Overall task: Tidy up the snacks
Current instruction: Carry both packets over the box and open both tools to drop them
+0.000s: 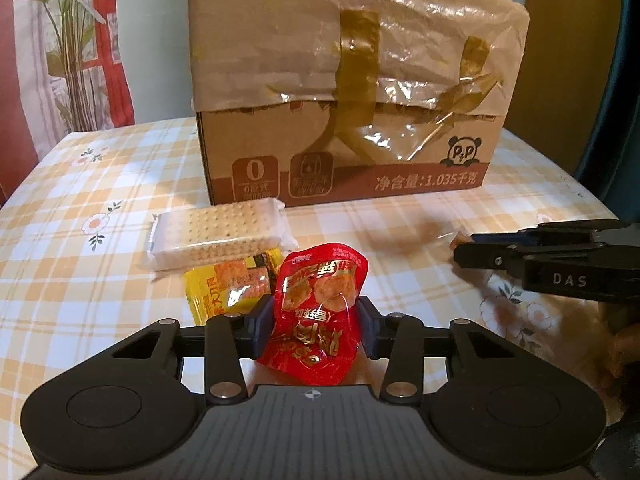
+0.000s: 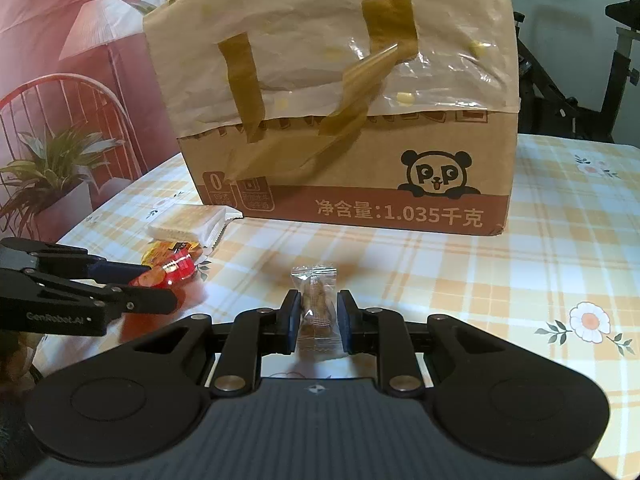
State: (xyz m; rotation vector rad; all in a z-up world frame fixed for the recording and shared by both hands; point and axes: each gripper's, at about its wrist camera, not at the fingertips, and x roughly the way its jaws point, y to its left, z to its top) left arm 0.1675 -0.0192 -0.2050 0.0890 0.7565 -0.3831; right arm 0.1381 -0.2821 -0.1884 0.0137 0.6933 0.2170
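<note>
My left gripper (image 1: 316, 320) is shut on a red snack packet (image 1: 320, 312), held just above the table. Behind it lie a yellow snack packet (image 1: 228, 284) and a clear-wrapped cracker pack (image 1: 220, 236). My right gripper (image 2: 318, 320) is shut on a small clear-wrapped brown candy (image 2: 316, 312). In the right wrist view the left gripper (image 2: 168, 296) comes in from the left with the red packet (image 2: 172, 276). In the left wrist view the right gripper (image 1: 460, 248) enters from the right. A cardboard box (image 1: 348, 168) with a panda logo stands behind, its flap up; it also shows in the right wrist view (image 2: 360, 200).
The table wears a yellow checked cloth with flowers (image 1: 100, 184). A plant (image 2: 44, 172) and a red chair (image 2: 60, 96) stand off the table's left side. An exercise bike (image 2: 568, 60) is behind on the right.
</note>
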